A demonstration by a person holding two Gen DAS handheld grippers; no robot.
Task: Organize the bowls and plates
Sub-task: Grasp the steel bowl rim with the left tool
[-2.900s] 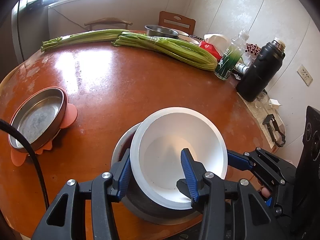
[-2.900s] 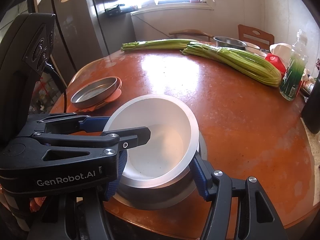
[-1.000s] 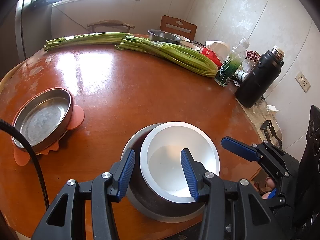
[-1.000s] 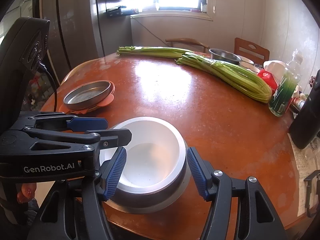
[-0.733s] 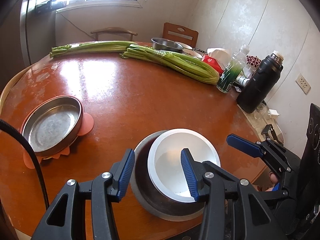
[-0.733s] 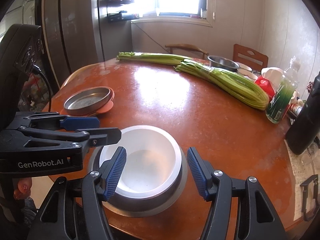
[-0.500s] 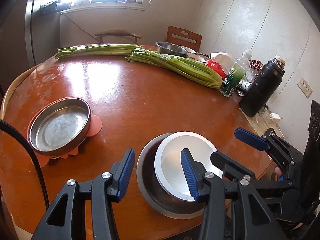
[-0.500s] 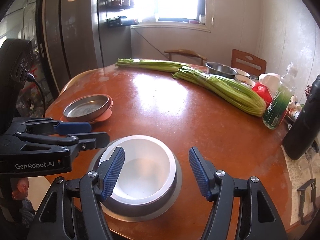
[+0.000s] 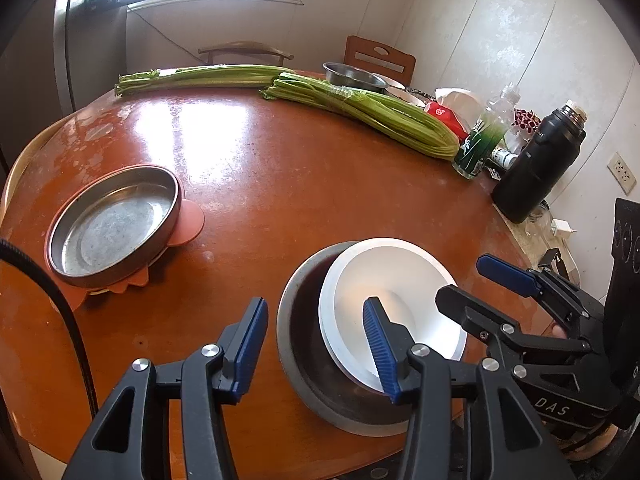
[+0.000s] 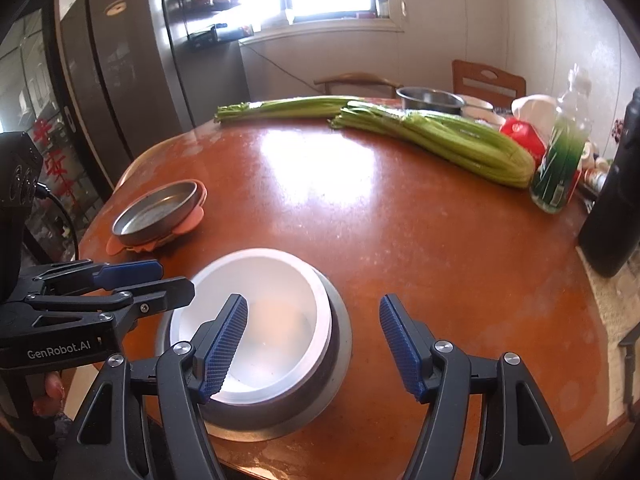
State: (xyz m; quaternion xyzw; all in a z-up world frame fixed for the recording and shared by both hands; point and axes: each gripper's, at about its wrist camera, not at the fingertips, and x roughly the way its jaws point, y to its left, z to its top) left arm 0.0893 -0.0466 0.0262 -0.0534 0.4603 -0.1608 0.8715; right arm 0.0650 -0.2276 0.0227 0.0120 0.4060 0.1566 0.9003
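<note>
A white bowl (image 9: 400, 280) sits nested in a grey metal bowl (image 9: 300, 336) near the round table's front edge; both show in the right wrist view, white bowl (image 10: 276, 292), metal bowl (image 10: 340, 344). My left gripper (image 9: 316, 344) is open and empty, raised above the metal bowl's left side. My right gripper (image 10: 316, 344) is open and empty, above the bowls' right rim. A shallow metal plate (image 9: 112, 220) rests on an orange mat at the left (image 10: 160, 208).
Long celery bunches (image 9: 360, 108) lie across the far side of the brown table (image 9: 260, 184). A metal bowl (image 9: 352, 76), a green bottle (image 9: 480, 144) and a black thermos (image 9: 536, 168) stand at the back right. Chairs stand behind.
Both grippers let go of the white bowl, which now rests in the metal bowl. Both have drawn back and up, away from the bowls.
</note>
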